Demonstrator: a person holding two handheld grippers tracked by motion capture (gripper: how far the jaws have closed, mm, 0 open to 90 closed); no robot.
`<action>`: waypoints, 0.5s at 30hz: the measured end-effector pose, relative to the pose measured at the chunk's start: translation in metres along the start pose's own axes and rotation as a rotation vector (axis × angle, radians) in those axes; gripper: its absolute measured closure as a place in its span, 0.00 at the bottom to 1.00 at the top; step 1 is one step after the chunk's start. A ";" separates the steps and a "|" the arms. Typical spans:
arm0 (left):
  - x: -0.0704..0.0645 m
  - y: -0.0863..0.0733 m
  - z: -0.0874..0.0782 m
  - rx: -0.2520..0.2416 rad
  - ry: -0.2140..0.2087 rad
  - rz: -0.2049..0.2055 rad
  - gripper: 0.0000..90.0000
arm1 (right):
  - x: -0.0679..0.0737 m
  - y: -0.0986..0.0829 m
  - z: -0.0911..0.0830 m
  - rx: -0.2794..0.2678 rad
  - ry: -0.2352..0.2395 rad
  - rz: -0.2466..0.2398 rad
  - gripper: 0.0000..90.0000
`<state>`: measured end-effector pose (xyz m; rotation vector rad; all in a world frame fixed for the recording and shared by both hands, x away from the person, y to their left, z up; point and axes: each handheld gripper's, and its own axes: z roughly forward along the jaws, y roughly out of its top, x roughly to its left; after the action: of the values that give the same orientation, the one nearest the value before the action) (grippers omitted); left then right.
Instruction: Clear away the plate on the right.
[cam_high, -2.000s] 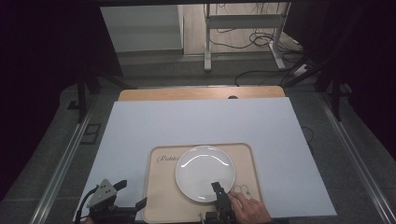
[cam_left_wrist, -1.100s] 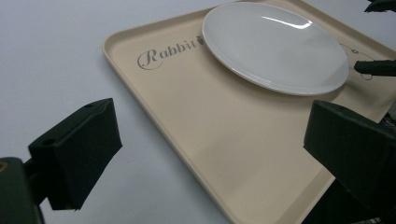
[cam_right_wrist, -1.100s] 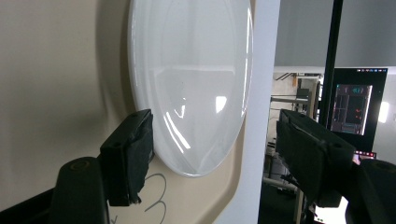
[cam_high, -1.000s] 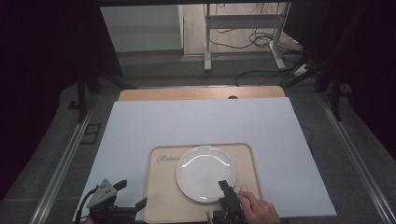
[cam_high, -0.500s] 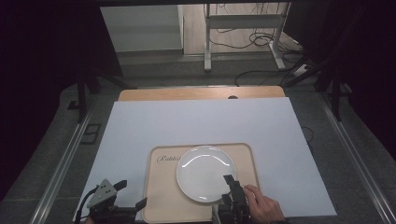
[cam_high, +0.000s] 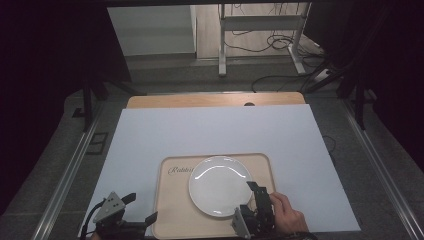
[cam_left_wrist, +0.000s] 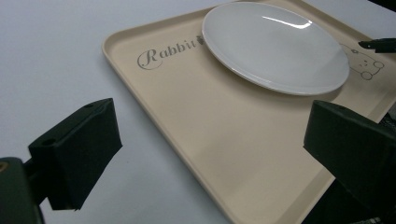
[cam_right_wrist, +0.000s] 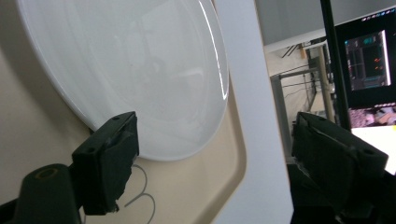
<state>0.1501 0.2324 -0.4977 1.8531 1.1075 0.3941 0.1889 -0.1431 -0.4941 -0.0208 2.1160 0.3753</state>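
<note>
Since two seconds ago the right gripper (cam_high: 256, 197) has slid from the tray's near edge, just left of the bear drawing, rightward and up along the plate's near-right rim; the hand (cam_high: 287, 215) behind it has shifted the same way. Plate, tray and left gripper lie where they were.

Taking the tray (cam_high: 175, 210) as landmark: it is a beige, round-cornered tray on a white sheet (cam_high: 210, 130) that covers most of a wooden table (cam_high: 150, 101). Along its far-left inner edge runs cursive writing, read as "Rabbit" in the left gripper view, with the last letters passing under the plate (cam_high: 220, 186). A small line-drawn bear (cam_left_wrist: 366, 65) sits in its near-right part, partly hidden by the plate.

The white plate rests inside the tray, toward its far-right part, bare and glossy.

The right gripper hangs over the tray's near-right corner, jaws spread wide, one jaw over the plate's rim and the other out past the tray's right edge; it grips nothing. Whether a jaw touches the plate I cannot tell.

The left gripper (cam_high: 137, 210) lies just off the tray's near-left corner, jaws wide apart and bare, one over the sheet and one over the tray's near edge
</note>
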 end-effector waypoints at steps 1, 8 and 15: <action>0.000 0.000 0.000 0.000 0.000 0.000 0.04 | -0.001 -0.001 0.000 0.000 0.005 0.018 0.16; 0.000 0.000 0.000 0.000 0.000 0.000 0.04 | -0.009 -0.008 0.003 -0.006 0.049 0.106 0.11; 0.000 0.000 0.000 -0.001 -0.001 0.000 0.04 | -0.016 -0.016 0.007 -0.010 0.063 0.180 0.06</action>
<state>0.1500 0.2326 -0.4977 1.8523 1.1066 0.3940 0.2058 -0.1585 -0.4879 0.1550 2.1851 0.4972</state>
